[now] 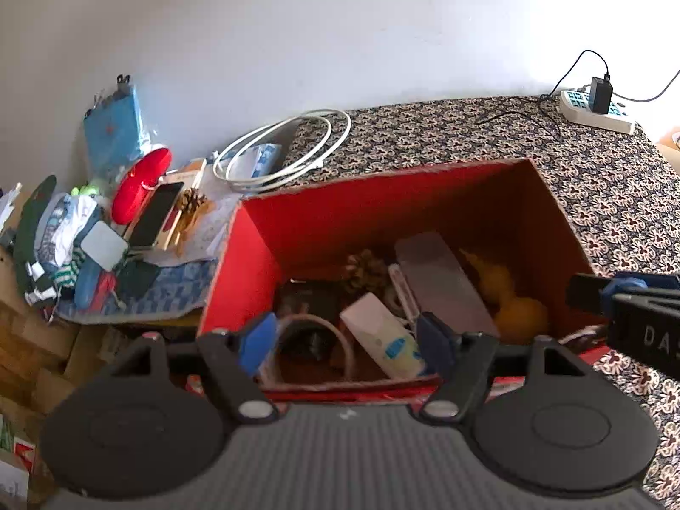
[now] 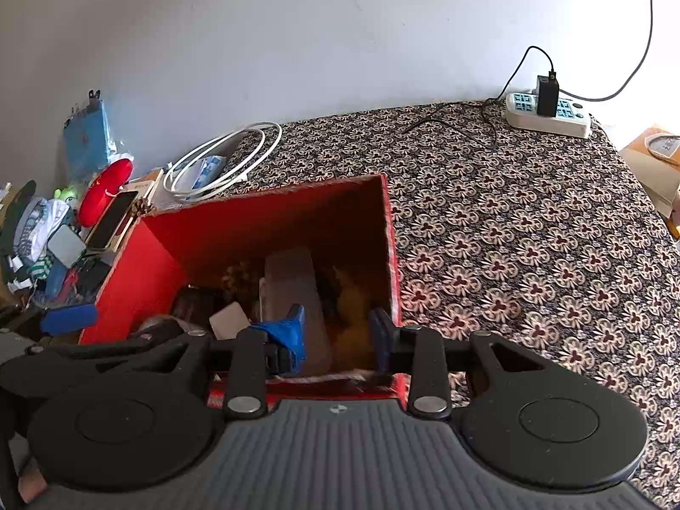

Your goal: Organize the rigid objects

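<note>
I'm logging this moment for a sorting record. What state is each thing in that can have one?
Red cardboard box: open-topped, partly filled.
Left gripper: open, empty, over the box.
Right gripper: open, empty, over the box.
White power strip: black charger plugged in.
White cable: coiled.
Black phone: screen dark.

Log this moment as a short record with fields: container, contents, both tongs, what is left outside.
container: red box on patterned tablecloth, open top
contents: pine cone, grey case, white bottle, yellow toy
left tongs: open, empty, over box's near edge
right tongs: open, empty, over box's right part
outside, left of box: white cable, phone, red case
far corner: power strip
</note>
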`<state>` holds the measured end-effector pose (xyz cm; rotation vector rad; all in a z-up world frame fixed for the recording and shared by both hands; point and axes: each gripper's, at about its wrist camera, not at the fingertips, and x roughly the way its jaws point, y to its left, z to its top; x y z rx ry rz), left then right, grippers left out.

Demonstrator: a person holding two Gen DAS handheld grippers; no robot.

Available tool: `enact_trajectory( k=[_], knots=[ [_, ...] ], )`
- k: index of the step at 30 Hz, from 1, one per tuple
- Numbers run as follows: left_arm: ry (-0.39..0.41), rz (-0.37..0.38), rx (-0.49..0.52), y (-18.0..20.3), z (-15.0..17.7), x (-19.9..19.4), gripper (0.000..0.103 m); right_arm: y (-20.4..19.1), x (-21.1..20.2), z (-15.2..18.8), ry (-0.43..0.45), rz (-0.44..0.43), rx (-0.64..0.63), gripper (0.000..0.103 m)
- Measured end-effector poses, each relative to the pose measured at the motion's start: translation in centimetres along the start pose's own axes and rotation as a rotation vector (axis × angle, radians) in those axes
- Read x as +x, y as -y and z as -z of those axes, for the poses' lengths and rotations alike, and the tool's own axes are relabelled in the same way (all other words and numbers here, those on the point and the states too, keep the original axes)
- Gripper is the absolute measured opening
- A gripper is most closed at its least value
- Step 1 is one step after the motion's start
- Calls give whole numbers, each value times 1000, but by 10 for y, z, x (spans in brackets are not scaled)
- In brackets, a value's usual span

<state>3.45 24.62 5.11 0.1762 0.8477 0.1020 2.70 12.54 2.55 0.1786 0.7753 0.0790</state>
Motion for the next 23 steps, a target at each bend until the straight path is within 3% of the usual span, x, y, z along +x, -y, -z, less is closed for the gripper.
enact_trajectory(
  k=[9, 23],
  knots=[
    [-9, 22, 25, -28, -2, 29, 75, -29, 27, 0, -12, 47, -2, 17],
    [-11, 102, 16, -47, -11, 56, 75, -40, 48, -6, -35, 87, 13, 17]
  ],
)
